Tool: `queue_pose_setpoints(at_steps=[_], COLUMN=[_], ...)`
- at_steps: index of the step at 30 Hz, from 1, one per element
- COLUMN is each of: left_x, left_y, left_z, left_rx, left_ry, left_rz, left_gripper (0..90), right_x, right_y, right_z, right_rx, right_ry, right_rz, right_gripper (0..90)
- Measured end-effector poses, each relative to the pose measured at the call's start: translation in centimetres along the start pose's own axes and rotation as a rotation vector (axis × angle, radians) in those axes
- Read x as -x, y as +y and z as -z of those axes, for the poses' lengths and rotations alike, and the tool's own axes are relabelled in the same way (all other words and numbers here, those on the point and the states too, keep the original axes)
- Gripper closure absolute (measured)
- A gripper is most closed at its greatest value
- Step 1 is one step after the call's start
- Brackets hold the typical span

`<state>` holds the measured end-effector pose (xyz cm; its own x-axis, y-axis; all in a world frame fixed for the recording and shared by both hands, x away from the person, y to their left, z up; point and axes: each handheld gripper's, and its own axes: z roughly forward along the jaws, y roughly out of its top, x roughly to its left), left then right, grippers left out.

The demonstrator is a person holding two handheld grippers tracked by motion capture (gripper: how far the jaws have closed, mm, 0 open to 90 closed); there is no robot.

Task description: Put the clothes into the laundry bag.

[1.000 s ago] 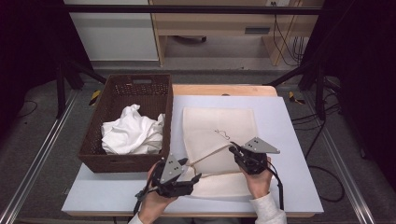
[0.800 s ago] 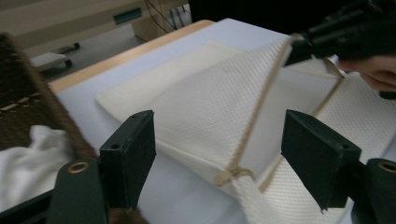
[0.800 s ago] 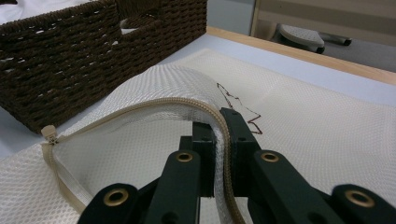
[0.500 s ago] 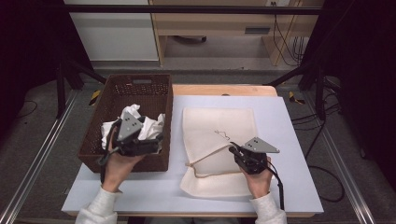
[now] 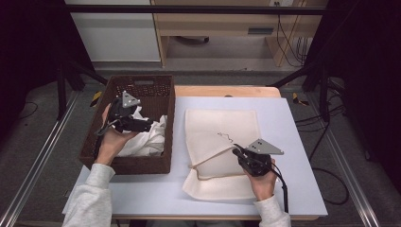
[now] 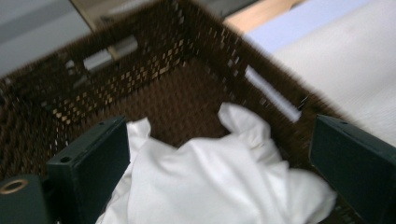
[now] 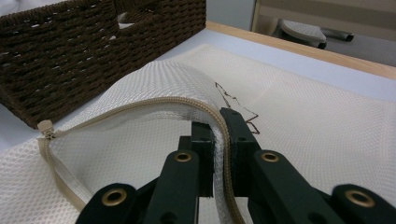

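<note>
Over the wicker basket [image 5: 126, 163] at the surface's left edge, the left tool [image 5: 126, 113], moved there from the mesh laundry bag [image 5: 222, 125], is held apart above the white garment [image 6: 210, 182]. The bag's zipper edge [image 7: 154, 103] is kept clamped by the right tool [image 7: 217, 140], so loading seems next.

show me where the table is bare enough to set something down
Bare table runs right of the mesh bag, up to the right edge, and in a front strip below the basket. The basket is crowded: white cloth and the left gripper sit inside.
</note>
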<state>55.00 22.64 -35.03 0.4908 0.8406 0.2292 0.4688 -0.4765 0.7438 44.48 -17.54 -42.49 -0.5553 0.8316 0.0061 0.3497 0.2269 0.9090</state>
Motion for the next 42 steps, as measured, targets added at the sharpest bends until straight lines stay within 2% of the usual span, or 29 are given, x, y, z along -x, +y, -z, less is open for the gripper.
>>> queue_pose_setpoints(at_steps=[1,2,4,7,9,10,12,15,16,17,19,22,26,27,32,35,39,40,42], left_x=[-0.2,-0.2,-0.7,-0.9,-1.4,-1.4,-1.6,-1.5,-1.5,-1.5,-1.5,-1.5,-1.1,-0.8,-0.8,-0.7,-0.5,-0.5,-0.4], left_y=[-0.3,-0.3,-1.3,-1.9,-2.8,-2.8,-3.1,-3.5,-3.5,-3.8,-4.1,-4.4,-4.6,-4.7,-4.8,-4.8,-4.6,-4.5,-4.3], left_z=[-0.6,-0.6,-1.9,-2.5,-3.3,-3.3,-3.9,-4.8,-4.8,-5.2,-5.5,-6.0,-6.6,-6.9,-7.3,-7.5,-7.4,-7.4,-7.1], left_rx=[-0.027,-0.027,-0.095,-0.126,-0.173,-0.173,-0.214,-0.269,-0.269,-0.295,-0.314,-0.346,-0.393,-0.427,-0.463,-0.516,-0.541,-0.545,-0.546], left_ry=[-0.005,-0.005,-0.007,-0.013,-0.017,-0.017,-0.026,-0.038,-0.038,-0.044,-0.053,-0.072,-0.067,-0.061,-0.073,-0.101,-0.108,-0.108,-0.118], left_rz=[0.006,0.006,0.012,0.026,0.048,0.048,0.063,0.061,0.061,0.051,0.051,0.065,0.039,0.011,0.029,0.068,0.078,0.079,0.086], left_gripper=[3.8,3.8,3.7,3.1,2.4,2.2,2.3,2.1,1.8,1.3,0.6,0.4,0.4,0.2,0.1,3.7,13.5,13.5,25.7], right_x=[0.0,0.0,0.1,0.2,0.1,0.1,0.1,0.1,0.1,0.1,0.1,0.2,0.2,0.2,0.2,0.2,0.2,0.2,0.2], right_y=[0.0,0.0,0.0,0.0,0.0,0.0,0.0,0.0,0.0,-0.1,0.0,-0.1,-0.1,-0.1,-0.1,-0.2,-0.2,-0.2,-0.2], right_z=[0.0,0.0,0.0,0.0,0.0,0.0,-0.1,-0.1,-0.1,0.0,0.0,0.0,-0.1,-0.2,-0.2,-0.3,-0.4,-0.4,-0.4], right_rx=[0.0,-0.001,-0.003,-0.004,-0.006,-0.006,-0.011,-0.018,-0.018,-0.019,-0.022,-0.028,-0.035,-0.039,-0.044,-0.049,-0.053,-0.053,-0.057], right_ry=[0.001,0.0,0.0,0.001,0.004,0.004,0.004,0.007,0.007,0.008,0.01,0.013,0.017,0.017,0.019,0.02,0.02,0.02,0.022], right_rz=[-0.002,-0.001,-0.001,0.001,-0.001,-0.001,0.001,0.003,0.003,0.004,0.003,0.003,0.007,0.006,0.008,0.01,0.007,0.007,0.006], right_gripper=[84.6,84.6,84.6,84.8,84.8,84.8,84.7,84.7,84.7,84.7,84.7,84.5,84.3,84.1,83.8,83.8,83.9,83.9,84.0])
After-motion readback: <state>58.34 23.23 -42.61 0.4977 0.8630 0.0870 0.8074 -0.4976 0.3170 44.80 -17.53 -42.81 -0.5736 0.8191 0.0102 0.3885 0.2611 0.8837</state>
